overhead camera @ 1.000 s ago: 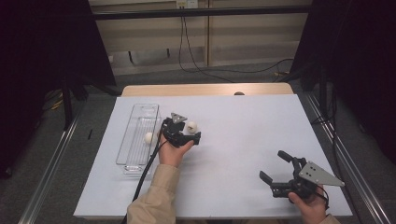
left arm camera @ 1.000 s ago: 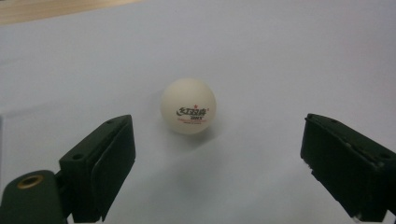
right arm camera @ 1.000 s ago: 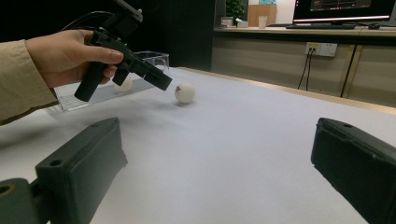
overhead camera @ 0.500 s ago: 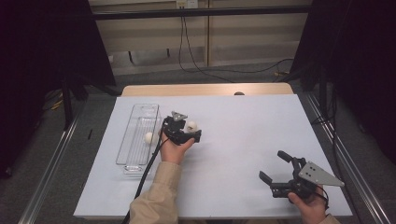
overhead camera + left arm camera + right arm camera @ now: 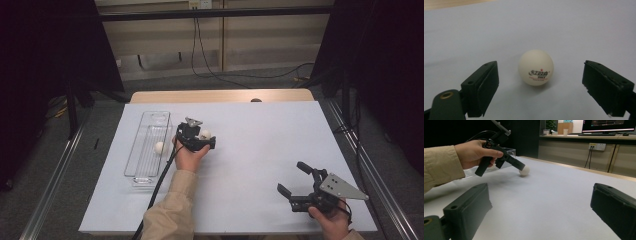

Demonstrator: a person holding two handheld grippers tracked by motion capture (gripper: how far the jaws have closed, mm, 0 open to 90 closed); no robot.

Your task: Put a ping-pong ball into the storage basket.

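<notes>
ball [image 5: 535, 67]: straight ahead of my left claw [image 5: 540, 90], between its jaws — untouched
left claw: wide, just been closing, holding nothing
right claw [image 5: 296, 183]: open, empty — near counter's [image 5: 260, 150] front right corner, well apart

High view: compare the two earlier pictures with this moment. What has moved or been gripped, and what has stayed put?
Little has moved. The left tool has just been closing a bit around the loose ball, whose sides its pads do not touch yet. The right tool stays open near the table's front edge, and the second ball lies in the clear tray as before.
</notes>
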